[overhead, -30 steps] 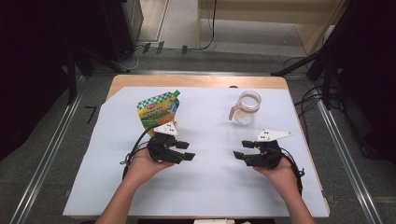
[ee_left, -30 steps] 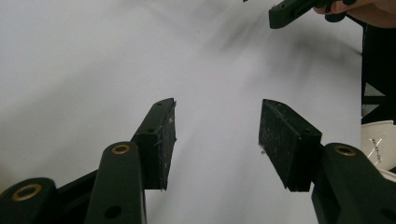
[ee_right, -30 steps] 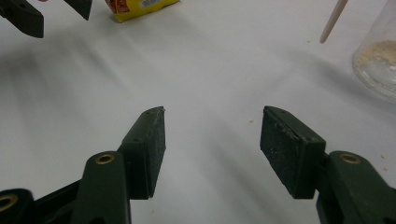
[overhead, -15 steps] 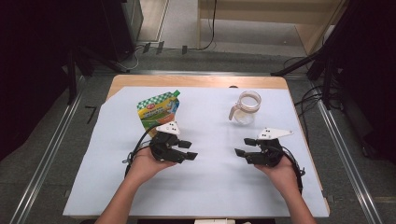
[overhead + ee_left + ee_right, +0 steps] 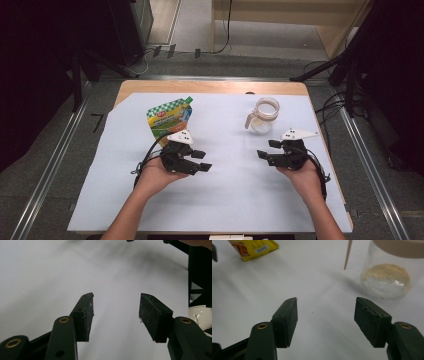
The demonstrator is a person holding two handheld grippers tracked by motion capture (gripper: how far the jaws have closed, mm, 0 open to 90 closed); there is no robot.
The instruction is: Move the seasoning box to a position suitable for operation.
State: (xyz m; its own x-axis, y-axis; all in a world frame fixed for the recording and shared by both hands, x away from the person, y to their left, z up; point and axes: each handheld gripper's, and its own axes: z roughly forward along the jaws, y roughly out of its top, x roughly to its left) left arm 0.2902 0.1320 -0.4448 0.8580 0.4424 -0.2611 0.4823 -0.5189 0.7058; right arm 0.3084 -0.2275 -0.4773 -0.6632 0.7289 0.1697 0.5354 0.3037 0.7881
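A green and yellow pouch [image 5: 170,119] lies at the back left of the white sheet; its yellow corner [image 5: 254,247] appears in the right gripper view. At the back right stands a clear jar [image 5: 263,116] [image 5: 389,277] with beige powder in its bottom, and a thin stick [image 5: 348,253] leans beside it. My left gripper [image 5: 202,161] [image 5: 115,312] is held low over the sheet in front of the pouch, open and empty. My right gripper [image 5: 267,149] [image 5: 325,322] hovers in front of the jar. Its jaws have just been opening, with nothing between them.
The white sheet [image 5: 230,200] covers a wooden table [image 5: 210,87]. Metal rails run along the floor on both sides. A pale glassy rounded thing [image 5: 200,317] sits at the right edge of the left gripper view; I cannot identify it.
The right gripper's jaws stand a little wider apart. Both hands, the pouch and the jar stay where they were.
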